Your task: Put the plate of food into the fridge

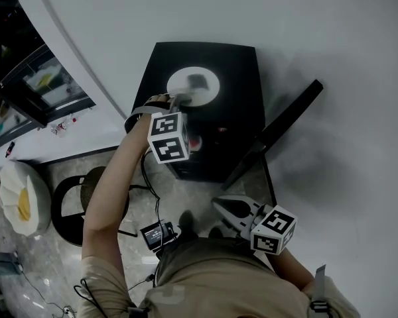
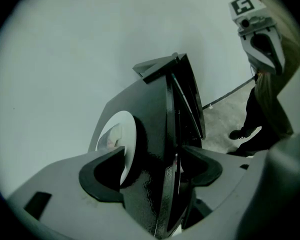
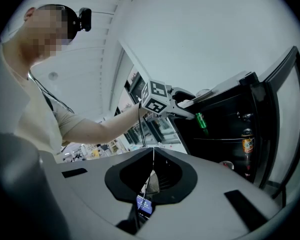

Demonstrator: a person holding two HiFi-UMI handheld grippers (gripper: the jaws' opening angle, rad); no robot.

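A white plate [image 1: 209,88] with a bit of food [image 1: 198,81] rests on top of the small black fridge [image 1: 232,65]. The fridge door [image 1: 278,131] stands open to the right. My left gripper [image 1: 179,101] is open at the plate's near rim. In the left gripper view its jaws [image 2: 150,171] straddle the fridge's top front edge, with the plate [image 2: 117,129] beside one pad. My right gripper [image 1: 220,205] hangs low by my body, shut with nothing in it [image 3: 152,176]. The right gripper view shows the left gripper [image 3: 187,104] at the fridge top.
Inside the fridge stand a green bottle [image 3: 201,121] and a brown bottle [image 3: 247,141]. A black round stool [image 1: 69,207] and a white cushioned seat [image 1: 23,197] stand on the floor at the left. A dark cabinet [image 1: 46,85] runs along the wall at upper left.
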